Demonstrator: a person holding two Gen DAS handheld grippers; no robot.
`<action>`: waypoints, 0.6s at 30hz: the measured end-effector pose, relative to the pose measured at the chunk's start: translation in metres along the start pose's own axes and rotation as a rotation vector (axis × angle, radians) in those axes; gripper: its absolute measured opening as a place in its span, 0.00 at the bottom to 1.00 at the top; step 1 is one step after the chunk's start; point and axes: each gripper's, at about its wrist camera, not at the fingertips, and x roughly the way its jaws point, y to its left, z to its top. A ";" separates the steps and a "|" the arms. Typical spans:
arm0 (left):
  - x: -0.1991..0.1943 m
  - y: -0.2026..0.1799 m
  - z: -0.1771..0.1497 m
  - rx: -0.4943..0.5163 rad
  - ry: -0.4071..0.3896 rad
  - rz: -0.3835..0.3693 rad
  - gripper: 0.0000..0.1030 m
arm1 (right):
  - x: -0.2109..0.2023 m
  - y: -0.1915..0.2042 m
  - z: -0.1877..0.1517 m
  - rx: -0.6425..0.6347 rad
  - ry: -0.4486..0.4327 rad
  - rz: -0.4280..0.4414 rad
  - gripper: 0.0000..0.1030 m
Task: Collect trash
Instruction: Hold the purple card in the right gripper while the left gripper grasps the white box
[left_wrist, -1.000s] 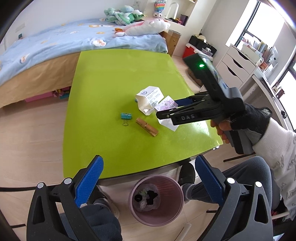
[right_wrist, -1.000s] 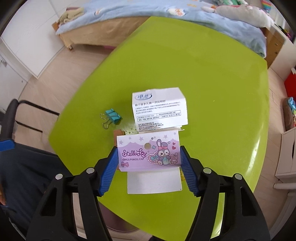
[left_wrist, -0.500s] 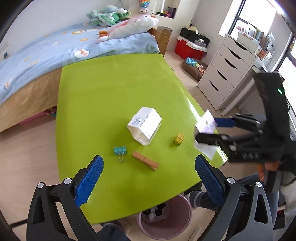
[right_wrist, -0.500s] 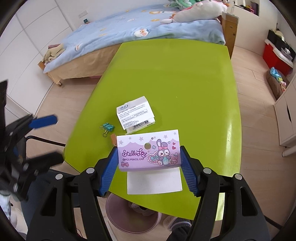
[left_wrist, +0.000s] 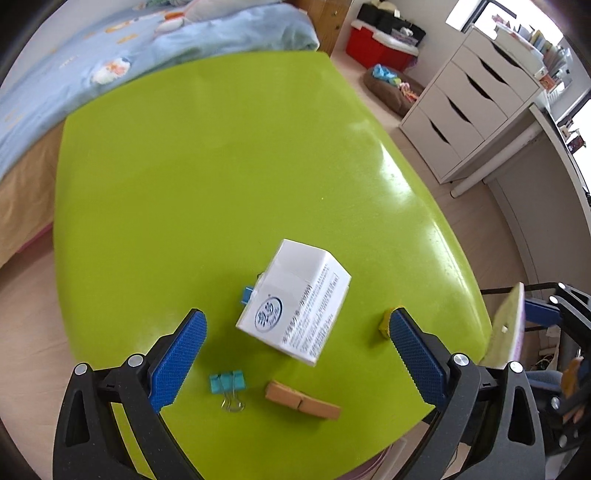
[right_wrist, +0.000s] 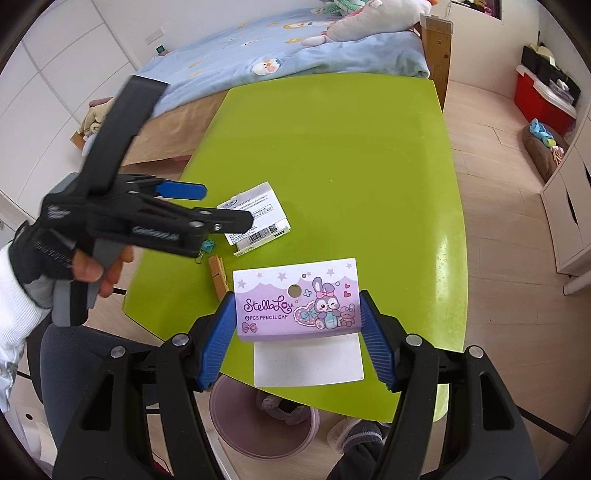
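My right gripper (right_wrist: 297, 332) is shut on a purple pencil-cap card (right_wrist: 295, 299) and holds it above the near edge of the green table (right_wrist: 332, 147), over a pink trash bin (right_wrist: 236, 424) on the floor. The card also shows edge-on in the left wrist view (left_wrist: 508, 325). My left gripper (left_wrist: 297, 354) is open and empty, hovering over a white paper box (left_wrist: 295, 321); the box also shows in the right wrist view (right_wrist: 255, 214). From the right wrist view the left gripper (right_wrist: 221, 206) reaches in from the left.
A teal binder clip (left_wrist: 227, 384), a wooden clothespin (left_wrist: 301, 400) and a small yellow piece (left_wrist: 384, 323) lie on the table near the box. A bed (right_wrist: 277, 55) stands behind the table, white drawers (left_wrist: 461, 107) to the right, a chair (right_wrist: 74, 369) at the near left.
My left gripper has moved in low over the white box. My right gripper has drawn back with the card toward the table's near edge, above the bin.
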 end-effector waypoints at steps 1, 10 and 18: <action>0.006 0.001 0.002 0.000 0.013 -0.008 0.92 | 0.000 -0.001 0.000 0.002 0.001 0.000 0.63; 0.024 -0.004 0.003 0.006 0.048 -0.005 0.60 | 0.008 -0.002 -0.003 0.009 0.014 0.005 0.63; 0.004 -0.007 -0.002 0.008 -0.014 0.001 0.33 | 0.012 0.004 -0.004 0.006 0.013 0.008 0.63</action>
